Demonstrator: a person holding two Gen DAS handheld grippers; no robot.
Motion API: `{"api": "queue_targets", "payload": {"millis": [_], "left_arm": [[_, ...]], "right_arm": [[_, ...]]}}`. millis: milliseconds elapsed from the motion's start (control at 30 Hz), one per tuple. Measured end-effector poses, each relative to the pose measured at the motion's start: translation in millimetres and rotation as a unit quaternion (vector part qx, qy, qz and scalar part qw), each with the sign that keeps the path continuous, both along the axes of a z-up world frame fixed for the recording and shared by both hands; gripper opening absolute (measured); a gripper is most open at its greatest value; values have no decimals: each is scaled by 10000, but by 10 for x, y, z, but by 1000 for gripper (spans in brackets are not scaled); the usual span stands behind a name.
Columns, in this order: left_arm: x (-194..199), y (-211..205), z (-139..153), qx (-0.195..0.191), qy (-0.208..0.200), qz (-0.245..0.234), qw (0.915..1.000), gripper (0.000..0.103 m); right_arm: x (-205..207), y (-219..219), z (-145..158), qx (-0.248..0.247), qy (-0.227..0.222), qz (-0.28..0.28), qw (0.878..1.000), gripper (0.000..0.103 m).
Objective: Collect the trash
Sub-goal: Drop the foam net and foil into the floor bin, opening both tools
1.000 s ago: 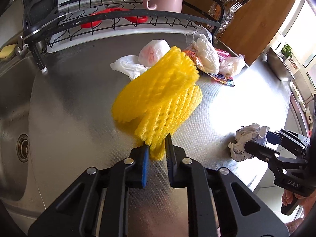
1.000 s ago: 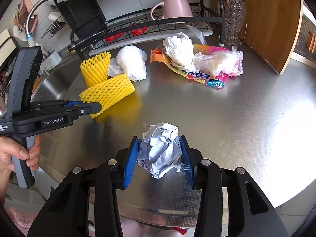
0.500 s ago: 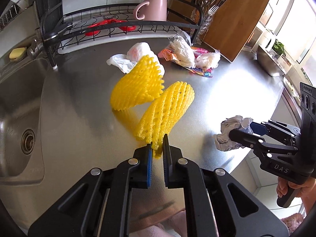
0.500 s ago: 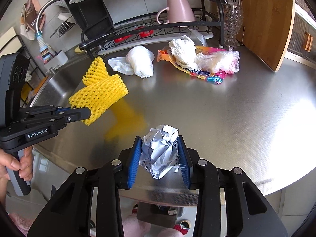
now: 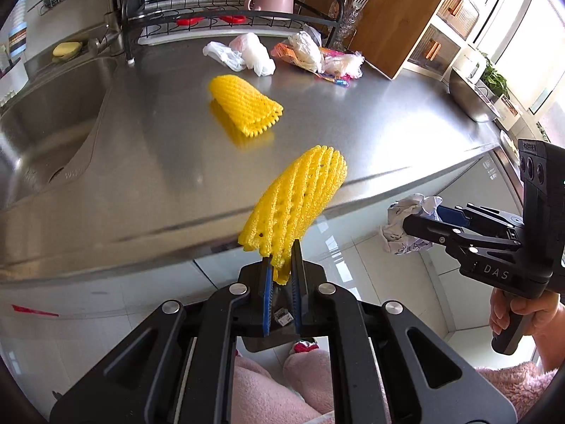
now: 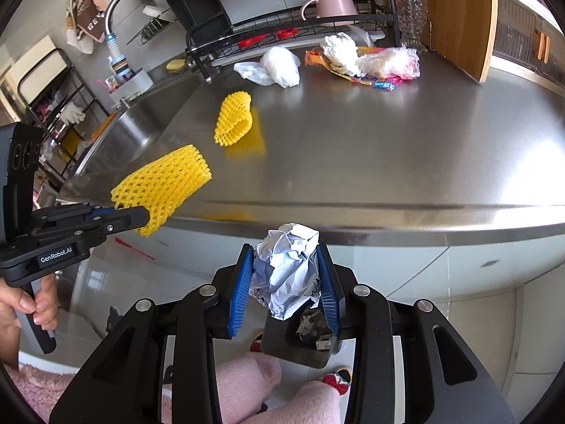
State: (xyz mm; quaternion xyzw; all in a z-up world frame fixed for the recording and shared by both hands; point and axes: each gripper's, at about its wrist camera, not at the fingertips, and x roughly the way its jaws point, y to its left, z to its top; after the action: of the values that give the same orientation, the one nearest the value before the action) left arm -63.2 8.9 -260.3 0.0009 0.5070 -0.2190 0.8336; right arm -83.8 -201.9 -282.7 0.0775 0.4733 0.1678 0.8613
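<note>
Glossy brushed-metal worktop (image 5: 370,134); yellow foam netting (image 5: 296,205), matt and ribbed; crumpled paper (image 6: 286,268); smooth wooden board (image 6: 459,17); thin plastic bags (image 6: 279,67).

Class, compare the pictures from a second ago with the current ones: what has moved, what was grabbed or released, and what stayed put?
Both grippers pulled back from the counter past its front edge. The left gripper carried its yellow foam net along, and the right gripper its crumpled paper ball, now above a dark bin on the floor. Nothing was grabbed or released. The second foam net, the plastic bags and the wrappers stayed put.
</note>
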Motion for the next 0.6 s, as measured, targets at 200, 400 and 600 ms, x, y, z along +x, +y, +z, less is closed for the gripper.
{"api": "queue_targets", "payload": {"millis": [200,400,600], "left_arm": [[-405,2,-375,61,560,49,9984,8],[-490,-24,-1011,249,1185,172,9925,8],[-389,-46,-1769,171,1929,398,9803,8]], "right_arm": [[-272,64,-273,-76,382,272,9989,37],[-310,96,-829,-59,984,272,9948,37],[-232,110,-1470,37,1635,38,9865,37]]}}
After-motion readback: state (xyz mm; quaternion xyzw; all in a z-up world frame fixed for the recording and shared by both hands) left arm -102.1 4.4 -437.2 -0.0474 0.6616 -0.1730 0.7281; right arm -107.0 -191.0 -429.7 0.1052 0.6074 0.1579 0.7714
